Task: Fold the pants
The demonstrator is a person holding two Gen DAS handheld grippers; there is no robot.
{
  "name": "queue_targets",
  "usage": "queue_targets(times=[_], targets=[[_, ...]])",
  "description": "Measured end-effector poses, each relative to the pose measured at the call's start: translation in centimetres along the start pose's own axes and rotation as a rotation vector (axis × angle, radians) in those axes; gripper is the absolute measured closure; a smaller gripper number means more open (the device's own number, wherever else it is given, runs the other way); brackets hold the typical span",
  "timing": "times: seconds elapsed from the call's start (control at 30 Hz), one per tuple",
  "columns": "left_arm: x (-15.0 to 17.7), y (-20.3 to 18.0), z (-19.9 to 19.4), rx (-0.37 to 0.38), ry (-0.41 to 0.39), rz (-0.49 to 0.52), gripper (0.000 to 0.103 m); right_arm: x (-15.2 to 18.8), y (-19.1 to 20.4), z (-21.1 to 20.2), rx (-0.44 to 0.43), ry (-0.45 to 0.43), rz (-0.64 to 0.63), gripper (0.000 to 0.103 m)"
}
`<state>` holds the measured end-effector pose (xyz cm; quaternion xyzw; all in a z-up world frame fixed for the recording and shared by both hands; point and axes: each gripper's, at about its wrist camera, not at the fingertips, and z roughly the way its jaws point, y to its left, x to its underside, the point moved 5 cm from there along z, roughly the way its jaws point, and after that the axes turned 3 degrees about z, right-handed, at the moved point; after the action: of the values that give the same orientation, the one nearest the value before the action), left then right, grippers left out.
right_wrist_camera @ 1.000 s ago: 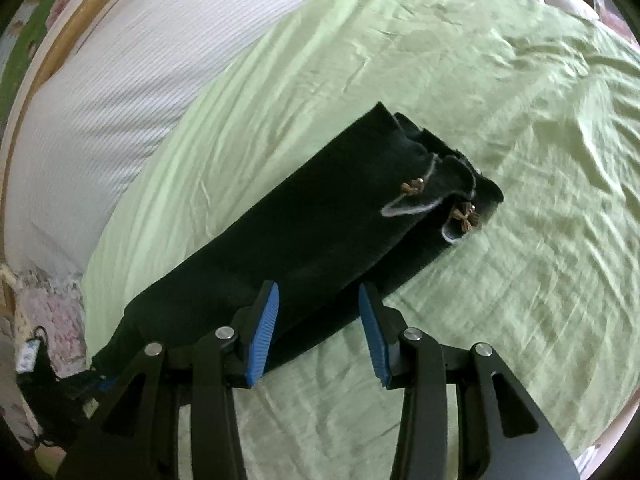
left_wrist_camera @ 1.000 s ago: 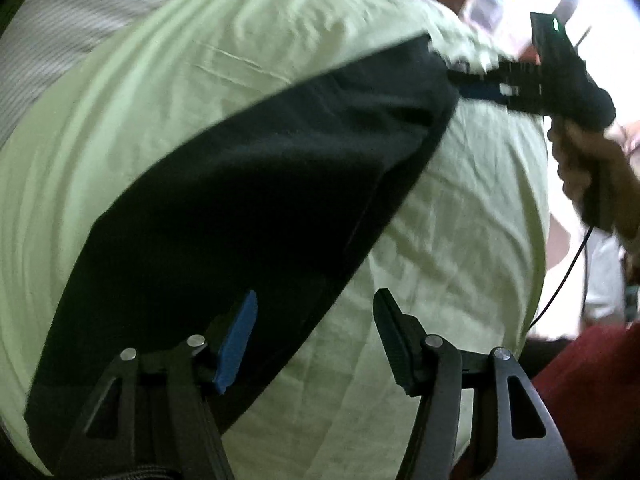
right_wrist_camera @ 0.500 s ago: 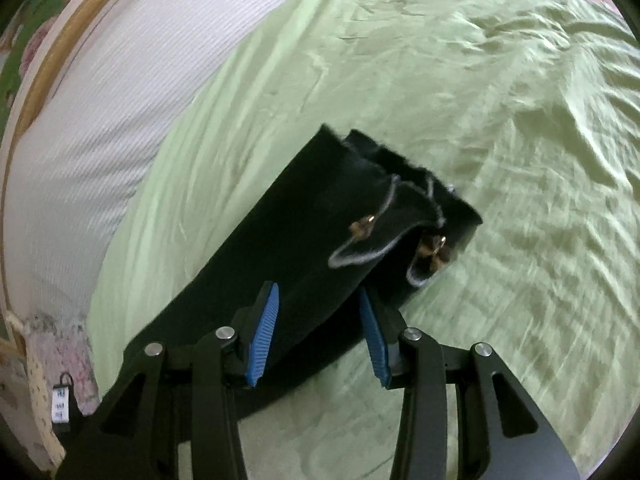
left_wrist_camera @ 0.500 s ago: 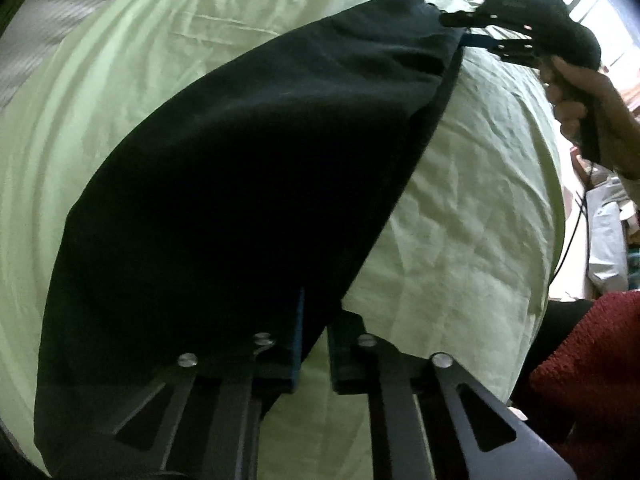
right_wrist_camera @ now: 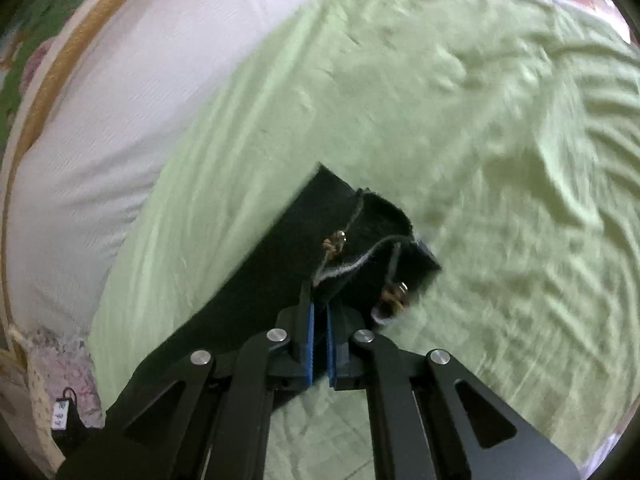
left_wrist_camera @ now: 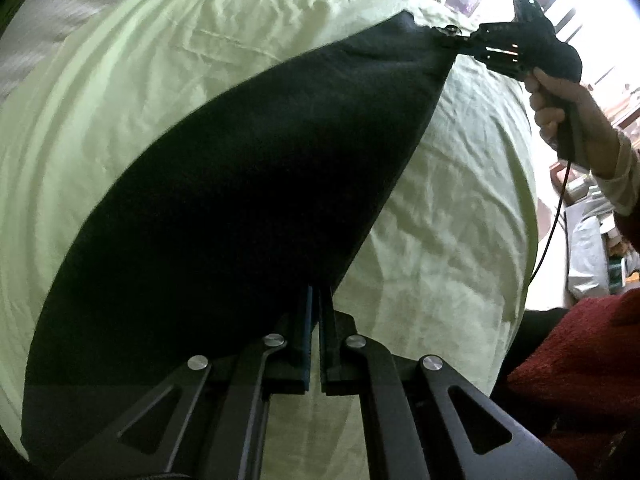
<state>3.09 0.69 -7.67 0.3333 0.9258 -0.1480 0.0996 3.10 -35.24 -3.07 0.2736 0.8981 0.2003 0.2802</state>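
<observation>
Black pants lie lengthwise on a light green bedsheet. My left gripper is shut on the near edge of the pants at one end. My right gripper is shut on the other end, by the waistband with its brass buttons. In the left wrist view the right gripper shows at the far corner of the pants, held by a hand. The cloth is stretched between the two grippers.
A white striped sheet and a wooden bed rim run along the left side. A red garment and room clutter lie to the right, beyond the bed's edge.
Both grippers went from open to shut on the pants' near edge. The right gripper moved forward to the waistband end, and the cloth now hangs taut between them.
</observation>
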Motion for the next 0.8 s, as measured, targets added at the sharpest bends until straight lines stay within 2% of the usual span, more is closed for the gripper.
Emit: queue_targets(times=[0.07, 0.13, 0.2, 0.23, 0.27, 0.3, 0.37, 0.43, 0.47, 0.5, 0.67, 0.8], targets=[[0.0, 0.0, 0.9, 0.028, 0.022, -0.022, 0.102, 0.4, -0.3, 0.5, 0.017, 0.021, -0.005, 0.096], [0.0, 0.2, 1.0, 0.024, 0.032, -0.042, 0.102, 0.8, -0.5, 0.6, 0.028, 0.034, -0.001, 0.09], [-0.2, 0.5, 0.6, 0.042, 0.032, -0.079, 0.097, 0.8, -0.4, 0.2, 0.03, 0.029, -0.004, 0.073], [-0.5, 0.7, 0.2, 0.061, 0.022, -0.105, 0.09, 0.9, -0.5, -0.3, 0.027, 0.017, -0.007, 0.068], [-0.9, 0.9, -0.3, 0.069, 0.002, -0.118, 0.084, 0.8, -0.6, -1.1, 0.026, -0.007, -0.008, 0.058], [-1.5, 1.0, -0.9, 0.082, -0.02, -0.134, 0.082, 0.8, -0.7, -1.6, 0.023, -0.022, -0.007, 0.053], [-3.0, 1.2, -1.6, 0.122, -0.052, -0.177, 0.07, 0.9, -0.9, -2.5, 0.012, -0.035, -0.004, 0.052], [-4.9, 1.2, -2.0, 0.16, -0.083, -0.207, 0.064, 1.1, -1.2, -2.7, 0.004, -0.023, 0.0, 0.052], [-6.0, 1.3, -2.1, 0.171, -0.088, -0.216, 0.055, 1.2, -1.6, -2.6, 0.005, -0.018, 0.013, 0.052], [-6.9, 1.4, -2.0, 0.173, -0.086, -0.226, 0.049, 1.3, -1.9, -2.4, 0.002, -0.013, 0.028, 0.052], [-12.9, 0.6, -0.8, 0.214, -0.08, -0.237, 0.041, 1.5, -3.5, -1.3, -0.022, 0.017, 0.089, 0.052], [-17.7, -0.1, 1.1, 0.25, -0.053, -0.228, 0.039, 0.8, -4.2, -0.4, -0.063, 0.016, 0.127, 0.052]])
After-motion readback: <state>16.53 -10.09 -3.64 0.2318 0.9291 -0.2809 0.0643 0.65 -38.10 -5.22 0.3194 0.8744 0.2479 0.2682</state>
